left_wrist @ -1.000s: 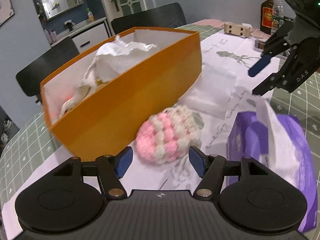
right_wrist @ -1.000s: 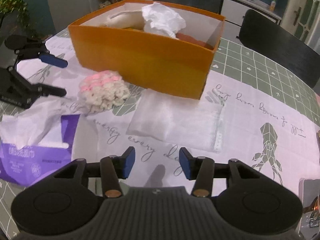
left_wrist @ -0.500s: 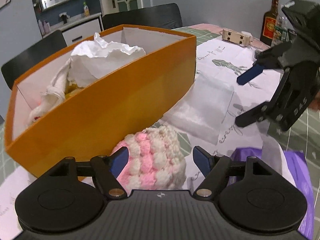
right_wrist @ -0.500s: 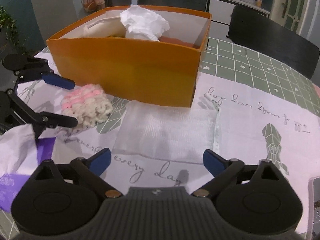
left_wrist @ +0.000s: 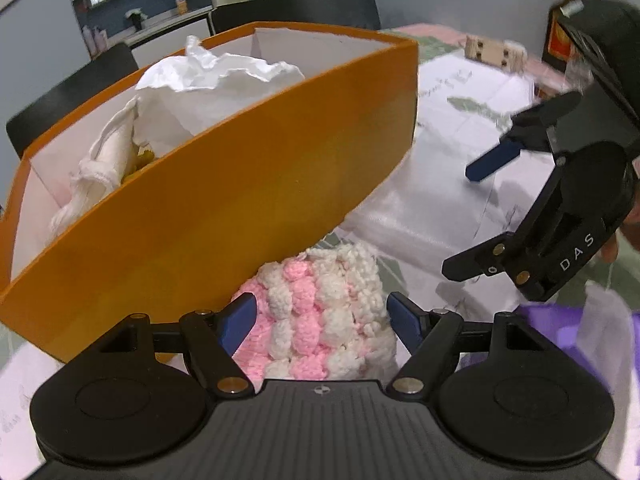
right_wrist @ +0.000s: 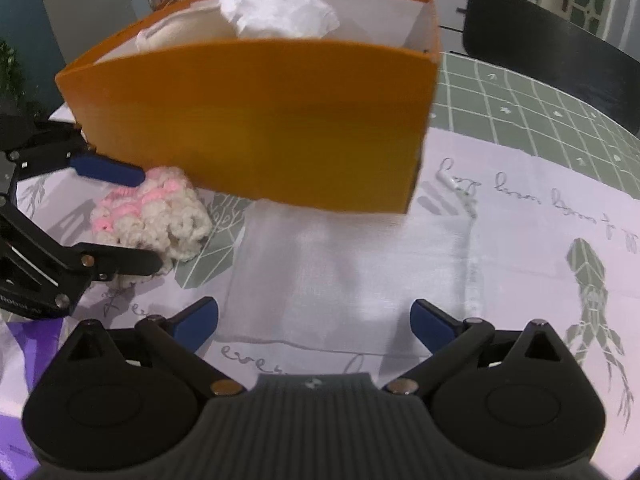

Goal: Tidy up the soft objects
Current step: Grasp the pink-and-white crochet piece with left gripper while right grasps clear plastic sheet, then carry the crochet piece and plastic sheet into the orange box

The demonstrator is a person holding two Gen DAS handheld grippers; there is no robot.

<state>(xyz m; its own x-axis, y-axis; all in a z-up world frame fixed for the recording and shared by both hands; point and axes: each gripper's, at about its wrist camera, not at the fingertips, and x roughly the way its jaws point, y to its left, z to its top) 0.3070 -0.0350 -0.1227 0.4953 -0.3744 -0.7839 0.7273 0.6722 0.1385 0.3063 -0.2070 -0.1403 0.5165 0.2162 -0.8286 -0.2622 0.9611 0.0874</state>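
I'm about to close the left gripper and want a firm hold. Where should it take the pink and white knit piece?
Grip the knit piece across its bulging middle, coming down from the near side, away from the orange box it sits against. The left gripper is open astride that widest soft part.

Table (right_wrist: 540, 96) under printed cloth (right_wrist: 520, 208), bearing orange box (right_wrist: 260, 120), crocheted ball (right_wrist: 160, 216), white mesh pouch (right_wrist: 352, 272), purple tissue pack (left_wrist: 560, 328)
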